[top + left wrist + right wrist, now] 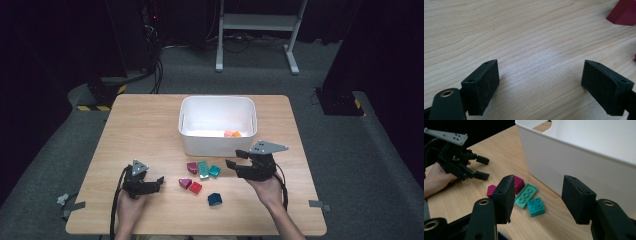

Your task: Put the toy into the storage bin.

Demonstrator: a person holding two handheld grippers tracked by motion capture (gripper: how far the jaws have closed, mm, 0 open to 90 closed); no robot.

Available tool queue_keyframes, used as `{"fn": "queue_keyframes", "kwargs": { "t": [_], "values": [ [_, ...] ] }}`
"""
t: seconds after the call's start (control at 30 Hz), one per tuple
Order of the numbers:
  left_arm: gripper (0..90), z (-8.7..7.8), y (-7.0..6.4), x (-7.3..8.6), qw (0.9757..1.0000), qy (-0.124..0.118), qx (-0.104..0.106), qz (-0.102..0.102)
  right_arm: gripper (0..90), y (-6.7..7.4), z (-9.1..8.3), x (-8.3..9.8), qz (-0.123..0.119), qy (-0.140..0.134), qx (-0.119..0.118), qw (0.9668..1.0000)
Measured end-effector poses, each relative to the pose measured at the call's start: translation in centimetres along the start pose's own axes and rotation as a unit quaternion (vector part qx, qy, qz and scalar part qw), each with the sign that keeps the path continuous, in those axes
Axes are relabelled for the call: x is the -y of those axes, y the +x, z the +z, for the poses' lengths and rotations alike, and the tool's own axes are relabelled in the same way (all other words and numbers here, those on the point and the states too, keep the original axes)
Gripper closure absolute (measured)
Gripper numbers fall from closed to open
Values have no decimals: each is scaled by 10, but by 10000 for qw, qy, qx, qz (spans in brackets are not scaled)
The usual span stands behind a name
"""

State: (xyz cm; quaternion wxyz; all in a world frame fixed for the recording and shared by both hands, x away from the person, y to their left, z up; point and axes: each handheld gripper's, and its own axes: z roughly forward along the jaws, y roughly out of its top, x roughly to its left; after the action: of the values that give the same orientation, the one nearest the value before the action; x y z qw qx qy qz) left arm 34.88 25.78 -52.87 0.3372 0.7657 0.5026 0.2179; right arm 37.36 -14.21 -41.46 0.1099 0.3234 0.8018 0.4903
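Near the front edge of the desk [150, 120], a loose cluster of toy bricks lies just before the white bin [218, 125], within easy reach of both hands, which suggests they are being sorted into it one at a time. The right hand-held gripper [234, 160] hovers close to the bin's near wall with its jaws apart and nothing between them, aimed at the small teal brick [535, 206] and the flat green plate [526, 195] touching it. Two magenta bricks [517, 183] sit just left of those. The left hand-held gripper [159, 181] rests low on the desk, jaws apart and empty, apparently waiting. Inside the bin, at its near right corner, lie what look like a pink and an orange piece [232, 133], too small to identify surely.
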Motion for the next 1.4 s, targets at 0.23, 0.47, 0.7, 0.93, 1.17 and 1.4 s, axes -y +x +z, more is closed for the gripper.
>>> {"fn": "queue_keyframes", "kwargs": {
  "t": [0.23, 0.47, 0.7, 0.93, 1.17, 1.4],
  "values": [
    [150, 0, 0, 0, 10000, -1, 0, -1, 437, 9, 7, 24, 59, -11, -70, 10000],
    [150, 0, 0, 0, 10000, -1, -1, -4, 438, 8, 17, 39, 182, 80, -46, 9998],
    [150, 0, 0, 0, 10000, -1, -2, -2, 439, 7, 38, 44, 179, 322, -15, 9993],
    [150, 0, 0, 0, 10000, -1, -2, -2, 441, 4, 60, 42, 192, 505, 39, 9985],
    [150, 0, 0, 0, 10000, 0, -3, -1, 461, 1, 82, 44, 163, 720, 86, 9972],
    [150, 0, 0, 0, 10000, 0, -2, -1, 470, -2, 97, 48, 99, 864, 163, 9961]
  ]
}}
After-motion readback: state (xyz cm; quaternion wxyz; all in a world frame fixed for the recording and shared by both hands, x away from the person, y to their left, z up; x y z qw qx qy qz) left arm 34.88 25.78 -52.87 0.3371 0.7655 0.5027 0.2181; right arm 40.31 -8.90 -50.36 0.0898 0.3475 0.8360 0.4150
